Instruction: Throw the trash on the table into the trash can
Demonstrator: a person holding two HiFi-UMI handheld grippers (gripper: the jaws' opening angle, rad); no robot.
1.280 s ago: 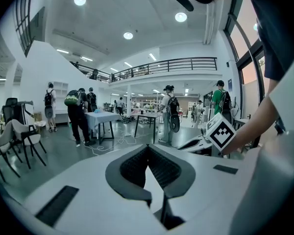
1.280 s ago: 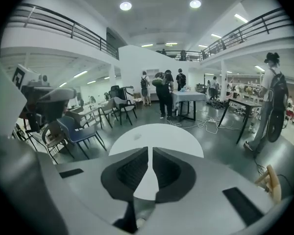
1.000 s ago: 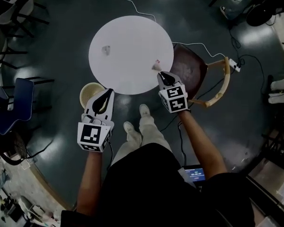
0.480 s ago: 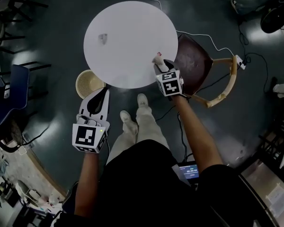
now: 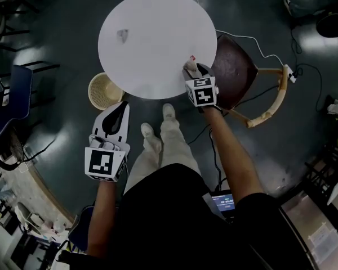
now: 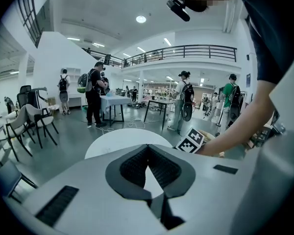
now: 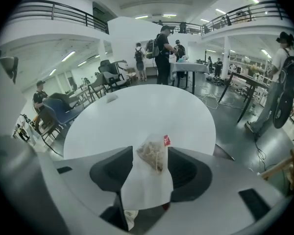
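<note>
A round white table (image 5: 152,44) stands on a dark floor in a large hall. At its near right edge, the right gripper (image 5: 195,71) is opening its jaws wide, with a crumpled trash packet (image 7: 149,180) standing between them, not clamped. A second scrap (image 5: 123,35) lies at the table's far left. The left gripper (image 5: 118,108) is closed and empty, just beside the wicker trash can (image 5: 104,90) on the floor.

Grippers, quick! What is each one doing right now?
Left gripper: shut, empty.
Right gripper: jaws opening, wrapper between them, not pinched.
</note>
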